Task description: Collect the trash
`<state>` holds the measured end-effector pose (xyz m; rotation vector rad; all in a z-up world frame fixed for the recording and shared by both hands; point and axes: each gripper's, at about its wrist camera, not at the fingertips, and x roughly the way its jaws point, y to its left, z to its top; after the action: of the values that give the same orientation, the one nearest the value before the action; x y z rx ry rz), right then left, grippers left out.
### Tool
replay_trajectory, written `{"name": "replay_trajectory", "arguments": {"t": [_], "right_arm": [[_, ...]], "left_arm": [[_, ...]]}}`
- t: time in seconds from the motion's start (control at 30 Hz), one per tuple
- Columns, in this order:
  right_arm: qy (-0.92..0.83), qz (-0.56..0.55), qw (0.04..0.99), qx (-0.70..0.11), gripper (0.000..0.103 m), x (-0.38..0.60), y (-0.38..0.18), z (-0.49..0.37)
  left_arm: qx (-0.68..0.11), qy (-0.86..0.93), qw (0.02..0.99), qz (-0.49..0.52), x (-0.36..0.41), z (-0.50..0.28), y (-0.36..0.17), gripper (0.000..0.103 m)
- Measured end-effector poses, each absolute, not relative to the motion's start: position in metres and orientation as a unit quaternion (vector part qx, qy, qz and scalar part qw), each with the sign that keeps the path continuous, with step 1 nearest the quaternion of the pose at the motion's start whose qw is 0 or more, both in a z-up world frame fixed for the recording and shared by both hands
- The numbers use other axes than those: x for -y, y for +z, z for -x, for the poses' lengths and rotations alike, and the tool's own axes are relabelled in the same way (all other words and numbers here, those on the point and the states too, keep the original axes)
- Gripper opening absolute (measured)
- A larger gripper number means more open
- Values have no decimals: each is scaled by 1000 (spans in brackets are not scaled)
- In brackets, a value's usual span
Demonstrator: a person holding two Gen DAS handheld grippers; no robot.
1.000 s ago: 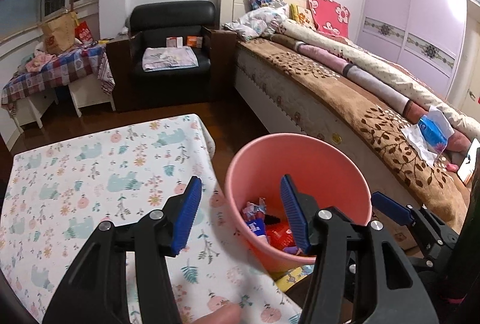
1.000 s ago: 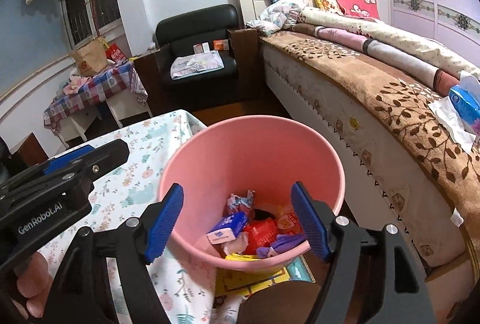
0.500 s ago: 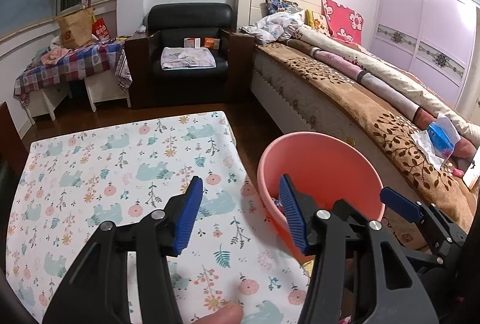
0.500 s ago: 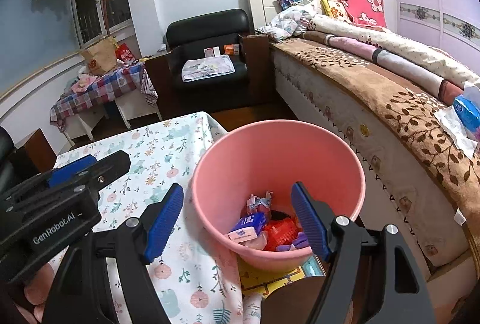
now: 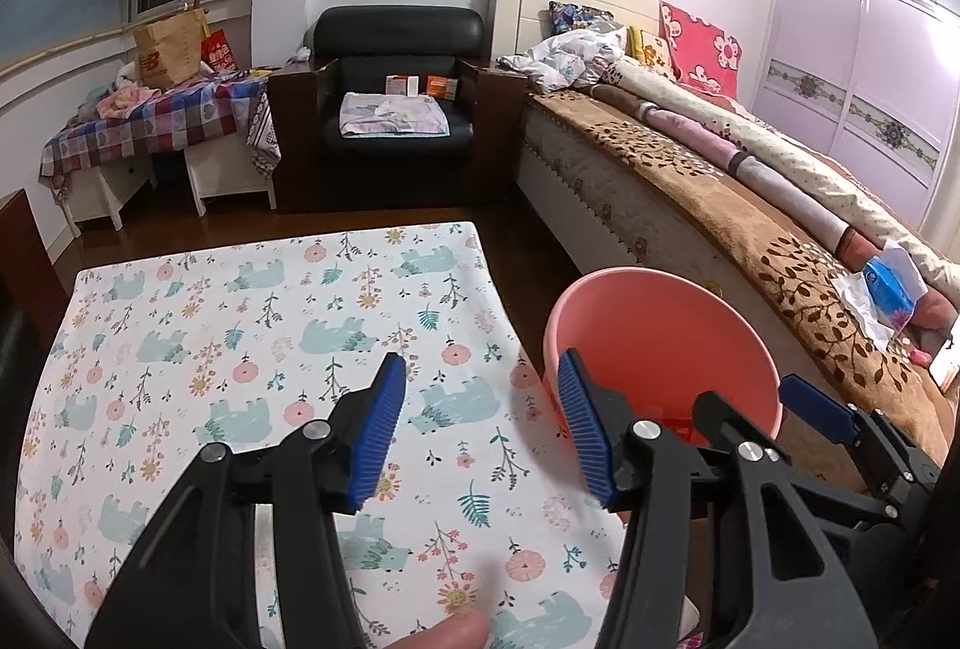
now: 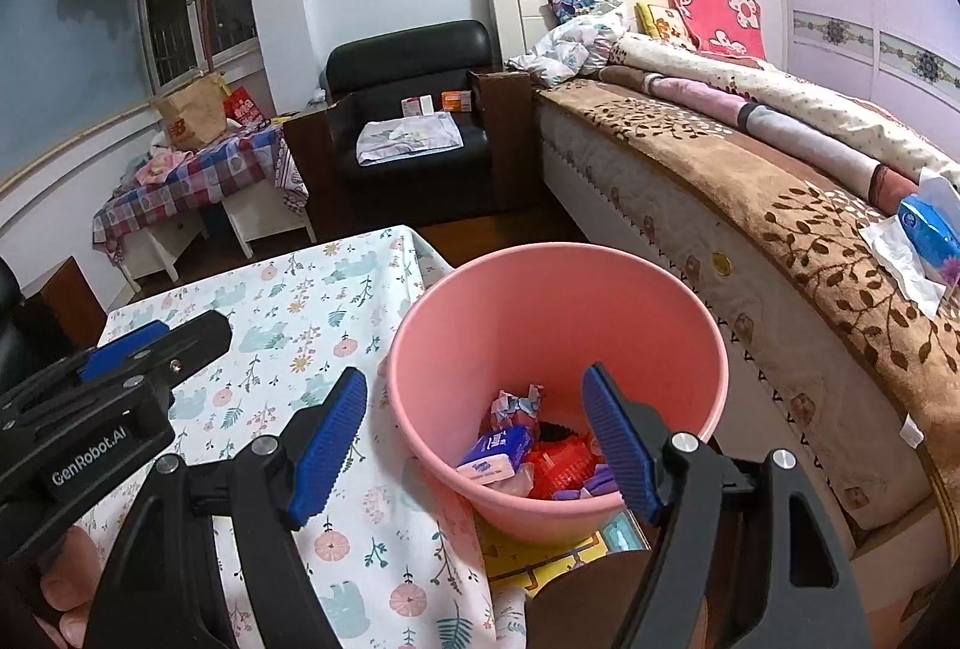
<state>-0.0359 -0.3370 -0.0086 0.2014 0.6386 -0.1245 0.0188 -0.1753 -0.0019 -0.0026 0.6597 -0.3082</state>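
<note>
Since a second ago, I am seeing both views pulling back from the pink bin (image 6: 558, 385): the bin, which filled the middle of the right view, is now sitting lower and smaller, and more of the floral tablecloth (image 5: 252, 325) is coming into the left view.

I am holding the left gripper (image 5: 480, 433) above the cloth with its jaws spread wide and nothing between them. I am keeping the right gripper (image 6: 474, 445) likewise spread and empty, aimed over the near rim of the bin. I judge both are being held open because their loads are already dropped.

The collected trash is lying at the bottom of the bin: a blue-and-white tissue packet (image 6: 495, 454), a red wrapper (image 6: 561, 469), a crumpled wrapper (image 6: 516, 403) and purple scraps. The bin is standing on the floor just beside the table edge, between table and bed (image 6: 750, 205), which I take as a placement chosen so that both grippers are reaching it without travel.

The cloth is showing no litter in either view. A blue tissue pack (image 5: 891, 292) on white paper is resting on the bed cover; whether it counts as trash I cannot tell.
</note>
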Motion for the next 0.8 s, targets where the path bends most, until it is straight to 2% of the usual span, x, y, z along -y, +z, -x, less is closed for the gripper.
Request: {"name": "replay_trajectory", "arguments": {"t": [0.23, 0.3, 0.8], "right_arm": [[-60, -104, 943, -311, 73, 340, -8, 34], [-60, -104, 943, -310, 73, 340, -9, 34], [-59, -106, 942, -313, 73, 339, -12, 33]], "left_arm": [[-330, -147, 932, 2, 172, -21, -7, 53], [-331, -147, 932, 2, 172, -22, -7, 47], [-337, -149, 930, 2, 173, -23, -11, 47]]}}
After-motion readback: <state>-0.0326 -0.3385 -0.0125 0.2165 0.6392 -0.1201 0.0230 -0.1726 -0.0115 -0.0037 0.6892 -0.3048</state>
